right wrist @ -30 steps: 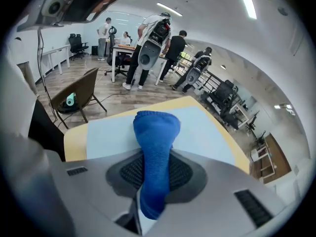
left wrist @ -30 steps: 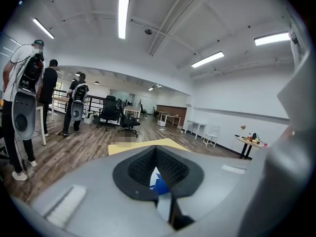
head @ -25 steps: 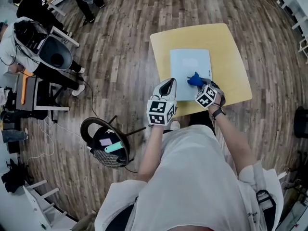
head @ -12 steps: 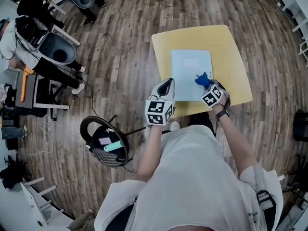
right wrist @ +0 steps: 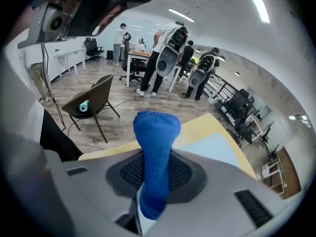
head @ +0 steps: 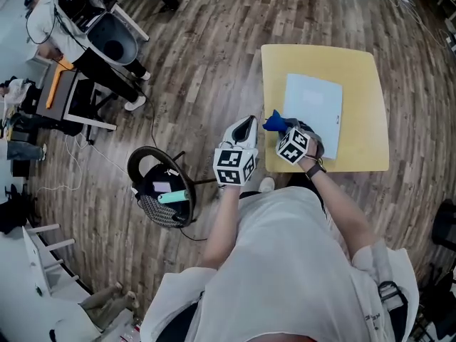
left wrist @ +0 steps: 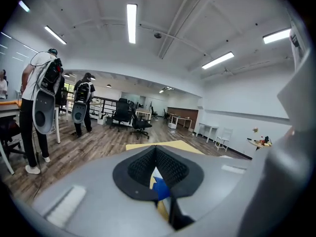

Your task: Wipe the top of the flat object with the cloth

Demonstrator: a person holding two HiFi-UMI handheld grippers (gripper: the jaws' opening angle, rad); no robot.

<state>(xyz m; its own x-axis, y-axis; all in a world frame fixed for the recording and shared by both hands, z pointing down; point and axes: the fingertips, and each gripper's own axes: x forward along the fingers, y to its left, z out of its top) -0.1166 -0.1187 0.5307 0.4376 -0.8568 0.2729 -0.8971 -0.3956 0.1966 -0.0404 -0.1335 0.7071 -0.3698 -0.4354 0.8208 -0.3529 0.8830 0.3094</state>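
Observation:
A pale blue flat sheet (head: 313,112) lies on the yellow table (head: 363,84). My right gripper (head: 283,129) is shut on a blue cloth (head: 273,123), which sticks out from the jaws at the table's near left edge, just left of the sheet. In the right gripper view the cloth (right wrist: 155,147) stands up between the pads, with the sheet (right wrist: 207,144) beyond it. My left gripper (head: 244,127) hangs shut and holds nothing, off the table's left side over the floor. In the left gripper view the cloth (left wrist: 160,189) shows through the gap above the shut jaws.
A round black chair (head: 160,187) with a teal roll on its seat stands on the wooden floor at the left. People with backpack rigs (head: 78,13) stand by desks at the upper left. A person's body fills the lower head view.
My right gripper has carried the cloth leftward across the sheet to the table's near left edge. The left gripper has kept its place.

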